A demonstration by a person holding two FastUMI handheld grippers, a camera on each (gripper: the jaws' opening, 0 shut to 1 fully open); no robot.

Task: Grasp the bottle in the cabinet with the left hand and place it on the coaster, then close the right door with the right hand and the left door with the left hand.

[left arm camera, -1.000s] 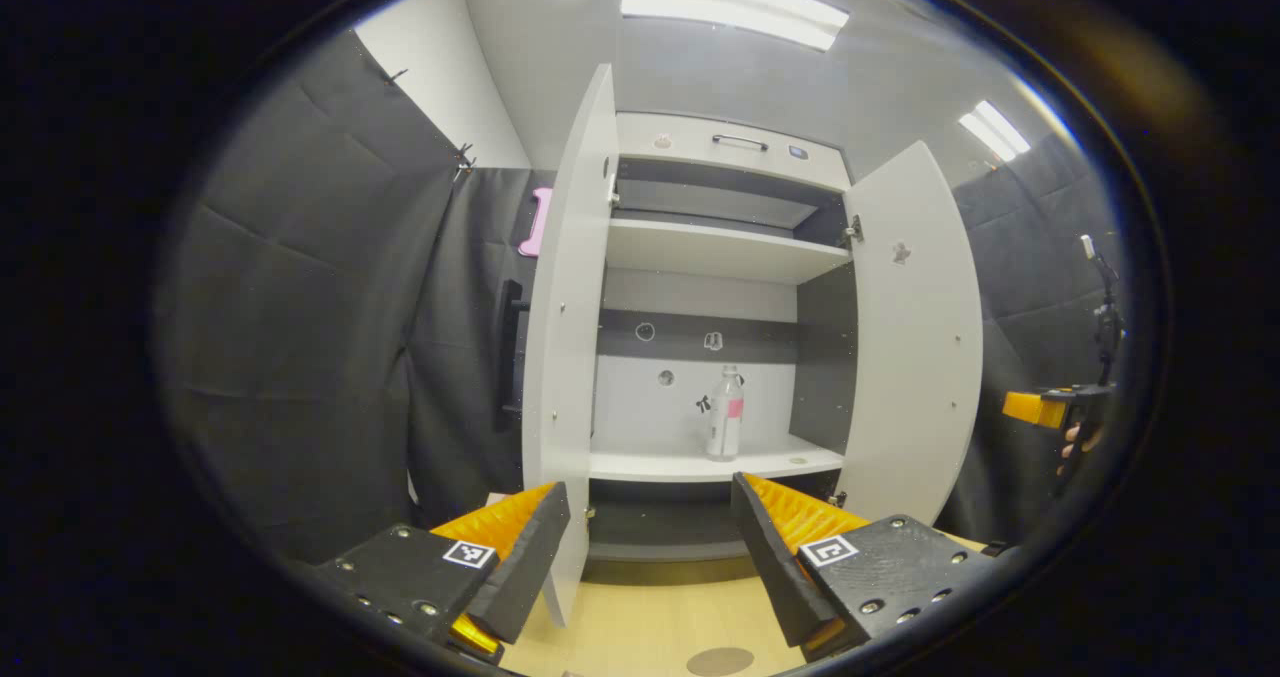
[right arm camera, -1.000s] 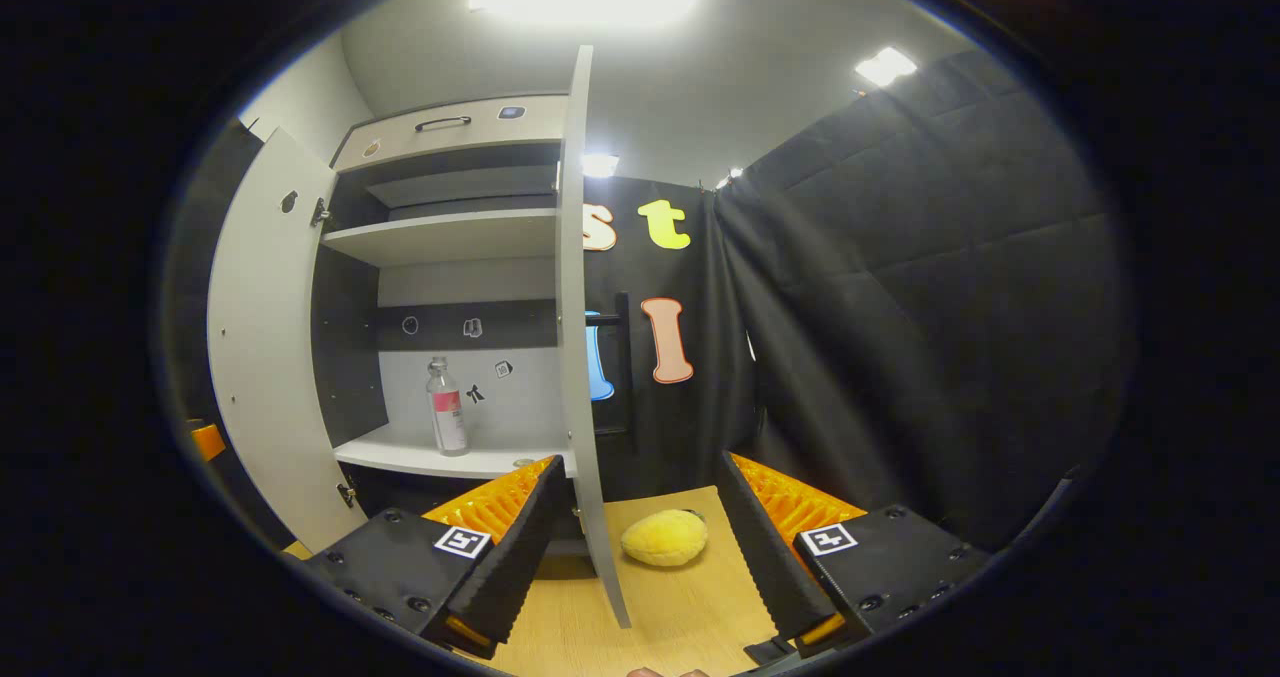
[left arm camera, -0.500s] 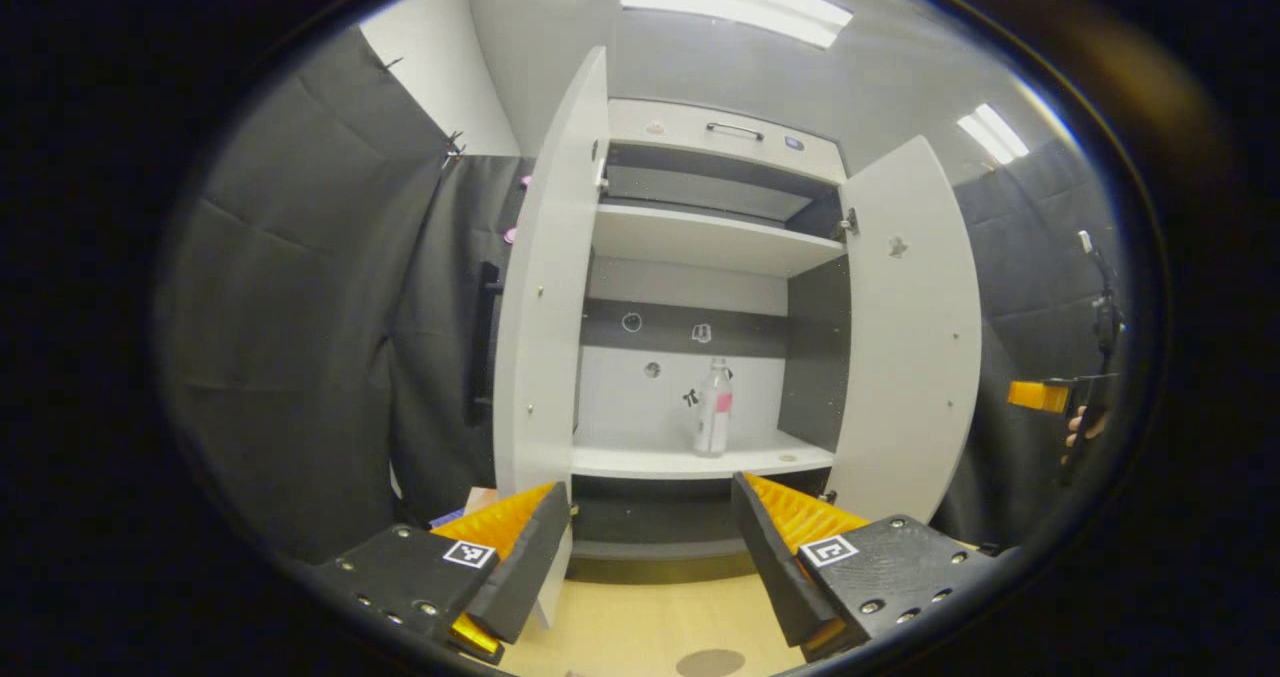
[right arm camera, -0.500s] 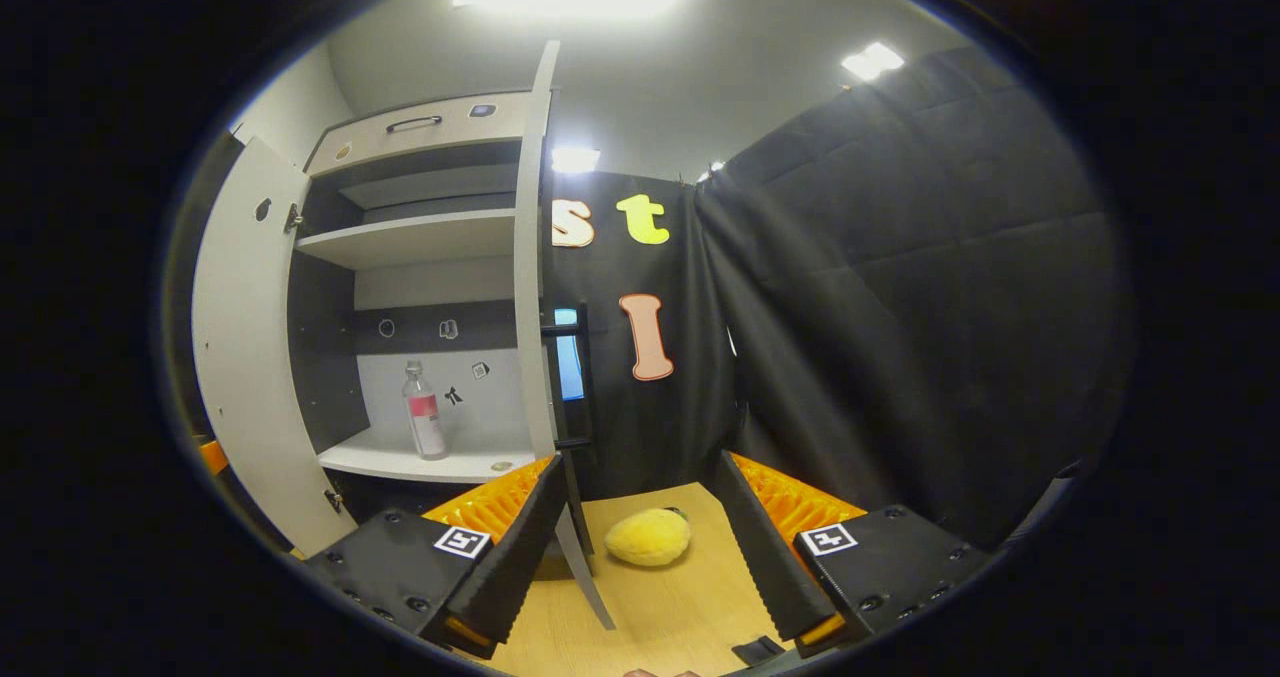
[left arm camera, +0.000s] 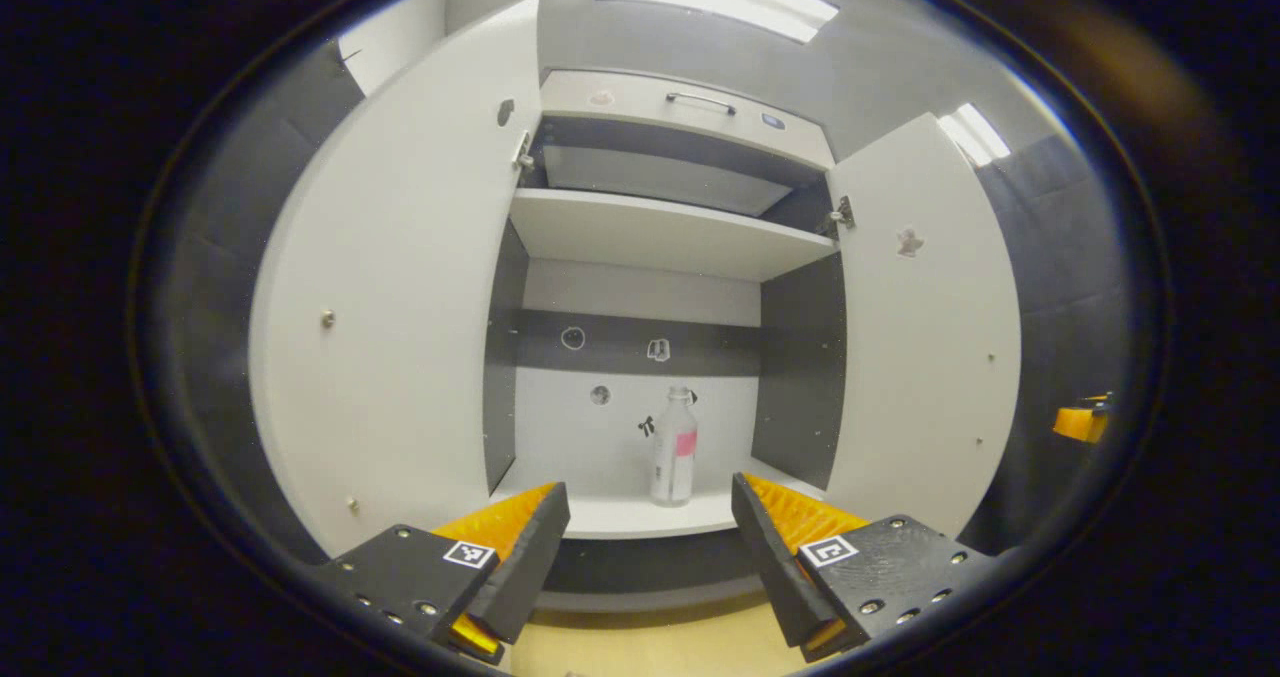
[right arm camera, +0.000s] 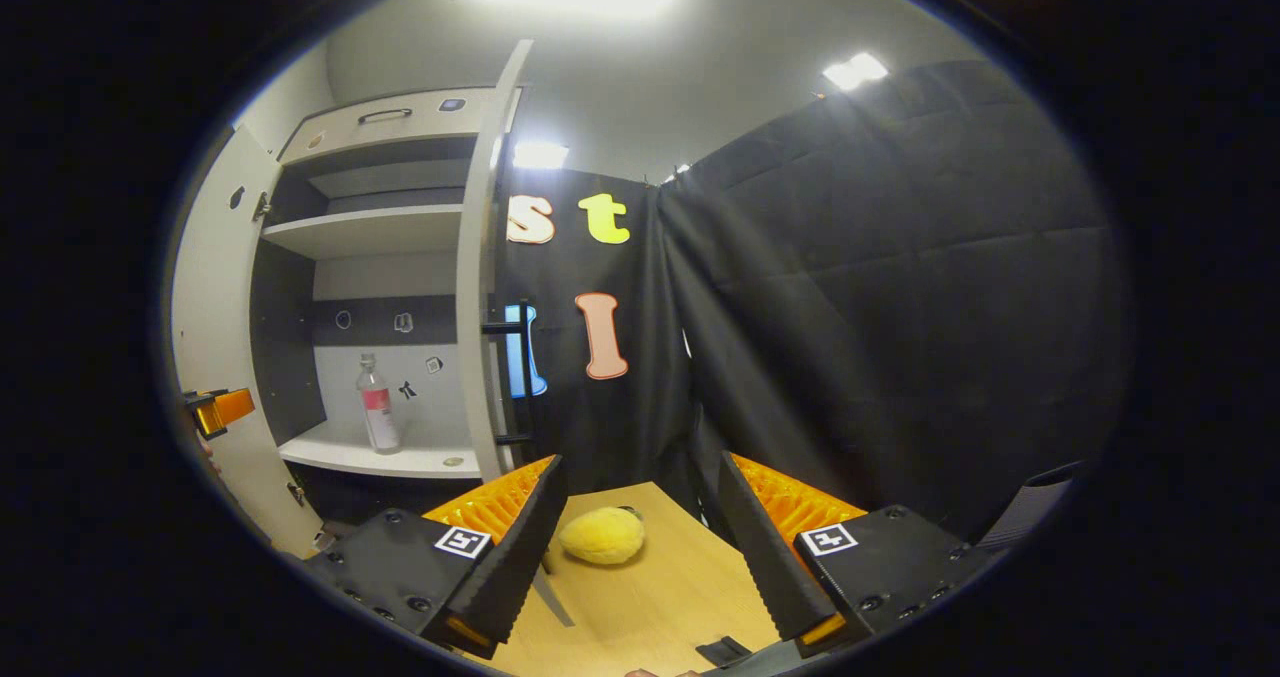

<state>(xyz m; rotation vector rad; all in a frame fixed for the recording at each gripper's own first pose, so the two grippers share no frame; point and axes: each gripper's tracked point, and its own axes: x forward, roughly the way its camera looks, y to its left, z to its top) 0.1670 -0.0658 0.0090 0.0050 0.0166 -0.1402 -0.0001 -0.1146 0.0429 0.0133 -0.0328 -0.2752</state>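
Left gripper lined up on the cabinet, bottle not yet taken.

In the left gripper view, two open doors flank one bottle (left arm camera: 674,447) standing at lower centre on the shelf (left arm camera: 620,517); the left gripper (left arm camera: 650,547) gapes wide and empty. Likely light, stiff, slick plastic: grip mid-body. The right gripper (right arm camera: 640,547) is equally wide, empty, near one yellow plush (right arm camera: 601,535).

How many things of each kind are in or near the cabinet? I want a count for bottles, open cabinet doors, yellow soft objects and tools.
Bottles: 1, the bottle on the lower shelf.
Open cabinet doors: 2, the left door and the right door.
Yellow soft objects: 1, the yellow soft object on the table.
Tools: 2, the left tool and the right tool.
Total: 6
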